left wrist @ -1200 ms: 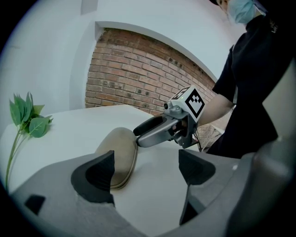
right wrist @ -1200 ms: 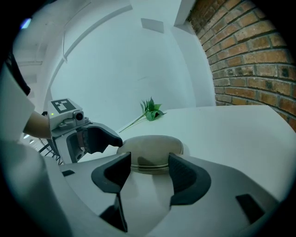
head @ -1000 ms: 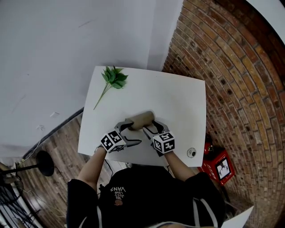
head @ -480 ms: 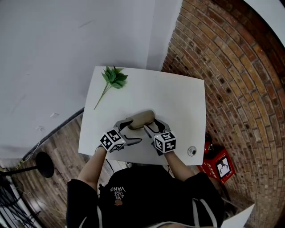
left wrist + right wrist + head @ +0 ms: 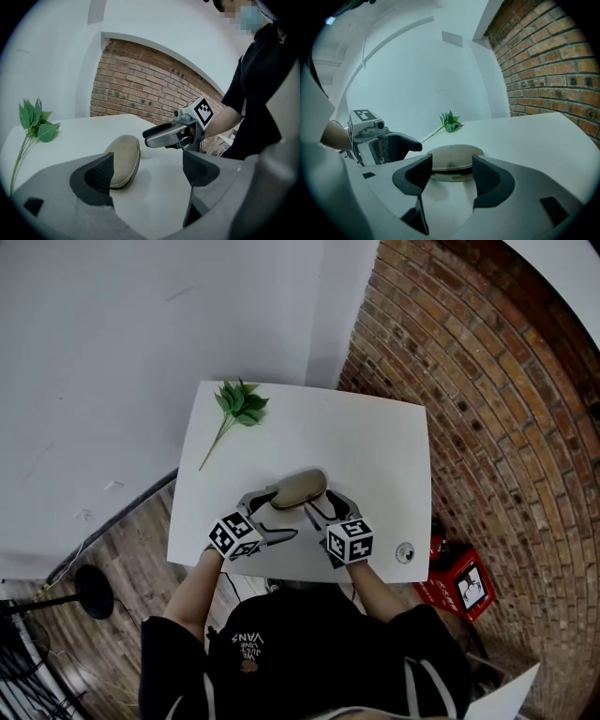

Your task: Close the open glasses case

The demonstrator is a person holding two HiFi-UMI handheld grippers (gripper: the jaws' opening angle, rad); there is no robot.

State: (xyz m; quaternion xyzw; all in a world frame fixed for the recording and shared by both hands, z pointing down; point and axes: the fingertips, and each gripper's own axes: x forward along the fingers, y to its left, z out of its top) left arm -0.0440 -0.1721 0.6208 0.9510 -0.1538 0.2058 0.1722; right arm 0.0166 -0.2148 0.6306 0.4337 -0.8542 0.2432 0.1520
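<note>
On the white table (image 5: 375, 442), the head view shows the tan glasses case (image 5: 299, 488) lying mid-table with its lid down, so its inside is hidden. The left gripper (image 5: 281, 515) and right gripper (image 5: 323, 507) are at its near side.

Left gripper view: the jaws are wide apart and hold nothing, and the case lies beyond the left jaw.

Right gripper view: the jaws are apart and empty, with the case just ahead of their gap.

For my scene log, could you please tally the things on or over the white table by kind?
Glasses case: 1
Leafy green sprig: 1
Small round object: 1
Left gripper and right gripper: 2
Total: 5
</note>
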